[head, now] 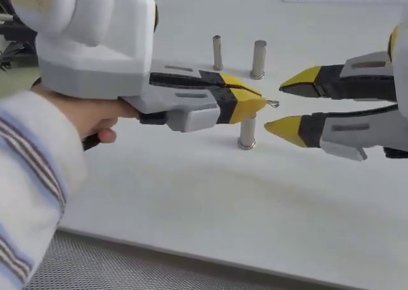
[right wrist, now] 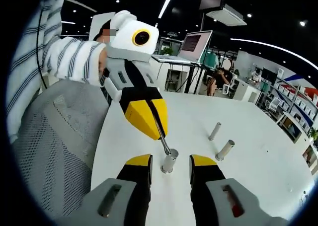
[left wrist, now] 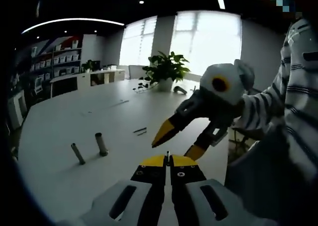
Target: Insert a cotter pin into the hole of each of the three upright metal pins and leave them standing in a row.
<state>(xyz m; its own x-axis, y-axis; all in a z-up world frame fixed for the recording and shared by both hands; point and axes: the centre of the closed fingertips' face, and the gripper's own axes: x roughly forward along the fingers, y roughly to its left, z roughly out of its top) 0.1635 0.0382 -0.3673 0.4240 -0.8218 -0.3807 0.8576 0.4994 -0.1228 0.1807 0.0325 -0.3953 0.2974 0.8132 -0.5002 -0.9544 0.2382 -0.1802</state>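
Cotter pin (right wrist: 163, 140), a thin silvery wire, is clamped in my left gripper's (head: 258, 102) closed yellow-tipped jaws, its tip at the top of the nearest upright grey metal pin (head: 247, 136). I judge insertion is in hand; next I must line the wire up with the hole, which I cannot make out. My right gripper (right wrist: 171, 159) has its jaws apart, one either side of that pin. The right gripper view shows wire meeting pin top; in the head view my left gripper covers that spot.

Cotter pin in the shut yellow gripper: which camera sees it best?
The right gripper view: the cotter pin shows lengthwise, running from the shut left gripper down toward the nearest metal pin. The head view shows just its tip; the left gripper view, a thin sliver.
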